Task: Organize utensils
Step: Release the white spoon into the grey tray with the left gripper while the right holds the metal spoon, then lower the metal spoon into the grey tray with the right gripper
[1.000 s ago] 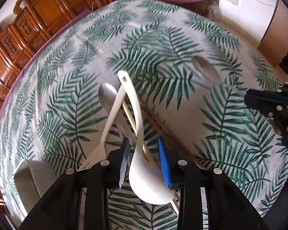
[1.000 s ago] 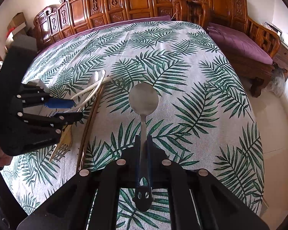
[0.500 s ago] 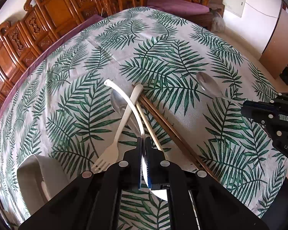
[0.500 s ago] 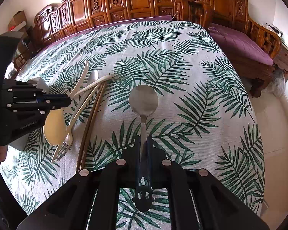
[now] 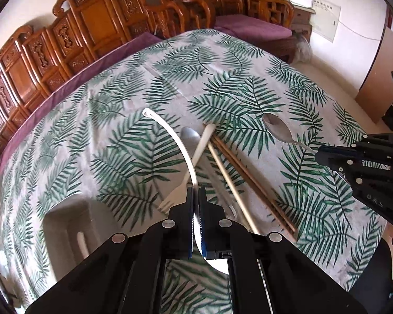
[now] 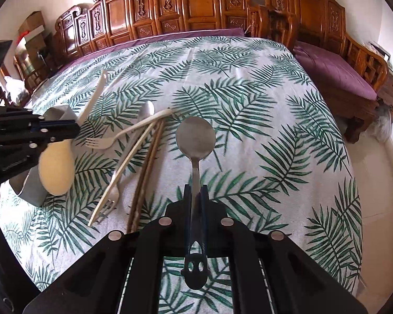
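My left gripper is shut on a white ladle-like spoon and holds it above the table; its cream bowl shows in the right wrist view. My right gripper is shut on a metal spoon, bowl forward, above the cloth; it also shows in the left wrist view. On the leaf-print tablecloth lie a white plastic fork, another metal spoon, brown chopsticks and a pale stick. A grey holder stands at the left.
Carved wooden benches with purple cushions ring the table's far side and right. The table edge drops off to the floor at the right. A metal fork lies by the chopsticks.
My left gripper closed on the white spoon and lifted it up and to the left, off the pile. The right gripper holds the metal spoon much as before.
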Available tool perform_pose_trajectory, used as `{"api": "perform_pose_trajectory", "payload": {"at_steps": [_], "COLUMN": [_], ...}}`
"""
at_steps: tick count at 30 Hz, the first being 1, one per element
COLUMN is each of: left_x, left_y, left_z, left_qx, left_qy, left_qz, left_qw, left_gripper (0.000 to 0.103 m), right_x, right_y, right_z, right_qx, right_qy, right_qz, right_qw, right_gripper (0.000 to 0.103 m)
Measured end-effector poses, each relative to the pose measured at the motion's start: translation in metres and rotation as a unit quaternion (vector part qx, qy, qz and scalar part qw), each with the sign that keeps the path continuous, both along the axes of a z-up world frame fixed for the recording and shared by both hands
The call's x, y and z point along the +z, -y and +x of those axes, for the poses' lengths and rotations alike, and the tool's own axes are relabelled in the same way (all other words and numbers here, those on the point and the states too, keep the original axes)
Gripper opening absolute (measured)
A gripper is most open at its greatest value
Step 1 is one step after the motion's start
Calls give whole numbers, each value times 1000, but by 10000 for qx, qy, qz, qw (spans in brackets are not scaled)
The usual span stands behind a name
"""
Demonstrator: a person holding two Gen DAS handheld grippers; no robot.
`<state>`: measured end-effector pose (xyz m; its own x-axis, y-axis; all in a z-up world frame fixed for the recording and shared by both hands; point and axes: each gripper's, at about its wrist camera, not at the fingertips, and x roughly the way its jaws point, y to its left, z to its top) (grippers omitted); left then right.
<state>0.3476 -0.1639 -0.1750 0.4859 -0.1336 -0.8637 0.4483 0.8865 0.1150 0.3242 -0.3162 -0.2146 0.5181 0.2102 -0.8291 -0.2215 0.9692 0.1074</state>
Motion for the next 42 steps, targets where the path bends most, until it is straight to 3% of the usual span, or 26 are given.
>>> {"api": "perform_pose_trajectory", "payload": {"at_steps": [20,30,42], "left_x": [33,25,12], "left_y": [-119,-170,-195], "left_z": [-30,-39,-45], "left_qx": [633,919,966], "left_qy": [256,152,100], "left_qz": [-182,-155,-271], "left_qw": [9975,9955,9949], "left_gripper": [3,3,4], "right_x": [53,57,56], "right_y": [-103,-163,-217], "right_z": [-11,-16,-22], "right_qx": [539,876,1168], "right_qy": [331,319,282], "right_qz": [-66,-74,-88], "right_qw": [9980,9956,9927], "right_gripper": [8,8,8]}}
